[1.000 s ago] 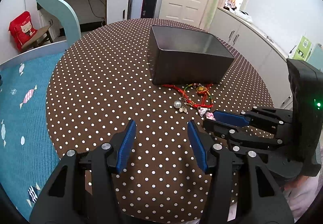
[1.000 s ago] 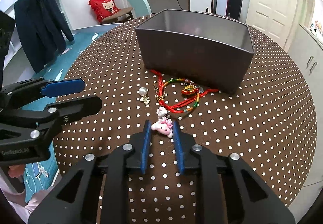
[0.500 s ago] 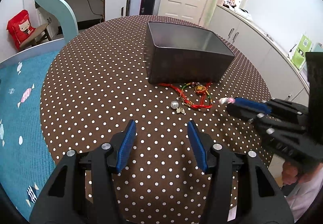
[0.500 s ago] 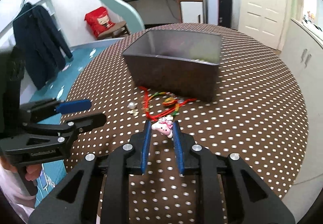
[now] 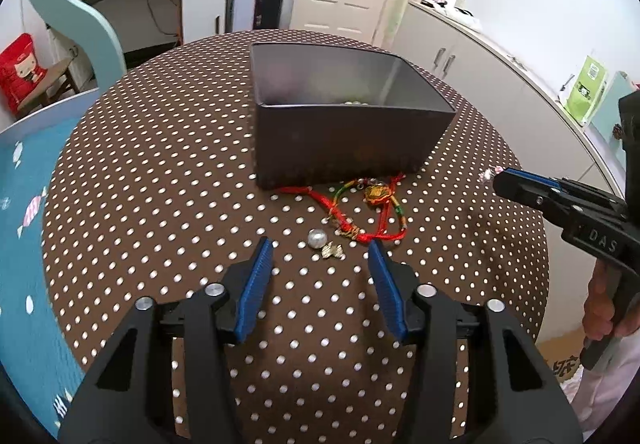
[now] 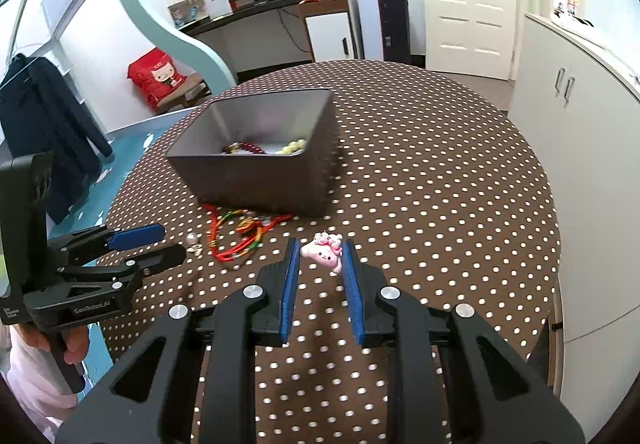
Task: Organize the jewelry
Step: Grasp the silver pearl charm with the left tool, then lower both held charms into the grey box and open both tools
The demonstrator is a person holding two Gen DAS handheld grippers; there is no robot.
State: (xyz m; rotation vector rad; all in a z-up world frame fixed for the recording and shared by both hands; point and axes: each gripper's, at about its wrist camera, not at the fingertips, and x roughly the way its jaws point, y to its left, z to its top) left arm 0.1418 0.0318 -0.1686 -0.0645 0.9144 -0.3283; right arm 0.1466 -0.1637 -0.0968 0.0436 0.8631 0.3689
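A dark grey box [image 5: 344, 131] stands on the polka-dot table; it also shows in the right wrist view [image 6: 256, 159] with beads and cords inside. In front of it lie red and multicoloured cord bracelets [image 5: 360, 211], a silver pearl [image 5: 317, 238] and a small gold charm [image 5: 332, 250]. My left gripper [image 5: 320, 260] is open and empty, low over the table just in front of the pearl and charm. My right gripper [image 6: 320, 256] is shut on a pink bunny charm [image 6: 324, 252], held above the table right of the box; in the left wrist view the right gripper [image 5: 496, 175] is at the right.
The round table [image 5: 140, 183] has a brown cloth with white dots. White cabinets [image 6: 580, 123] stand close on the right. A teal bed frame and blue rug [image 5: 20, 203] lie to the left.
My right gripper has lifted the pink bunny charm off the table and carried it up and to the right. The left gripper has moved forward towards the pearl and charm.
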